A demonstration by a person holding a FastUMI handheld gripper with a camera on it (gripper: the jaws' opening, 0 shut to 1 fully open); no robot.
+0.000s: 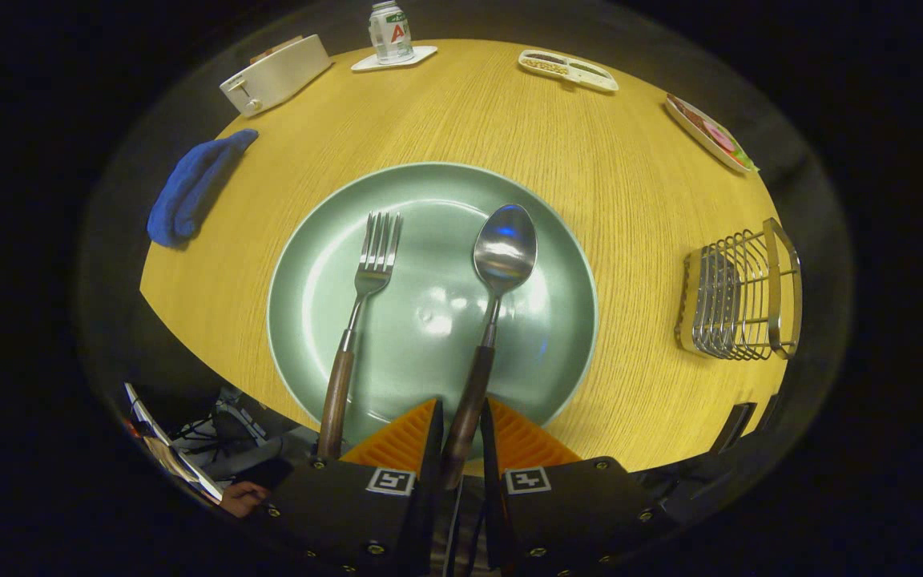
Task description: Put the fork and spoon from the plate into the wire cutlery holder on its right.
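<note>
A grey-green plate (309, 240) lies on the wooden table just ahead of my fingers. A fork (373, 260) with a wooden handle rests on the plate's left half, its handle reaching past the near rim beside my left finger. The spoon (505, 248) lies on the right half, bowl up. Its wooden handle runs back between my two fingers. My gripper (461, 407) is shut on that handle at the plate's near rim. The wire cutlery holder (738, 292) stands on the table to the right of the plate, apart from it.
A blue cloth (193, 188) lies left of the plate. Along the far edge stand a white toaster (273, 76), a can (389, 32) on a coaster, a divided tray (566, 70) and a small dish of food (710, 132). A hand (241, 498) shows below the table's near-left edge.
</note>
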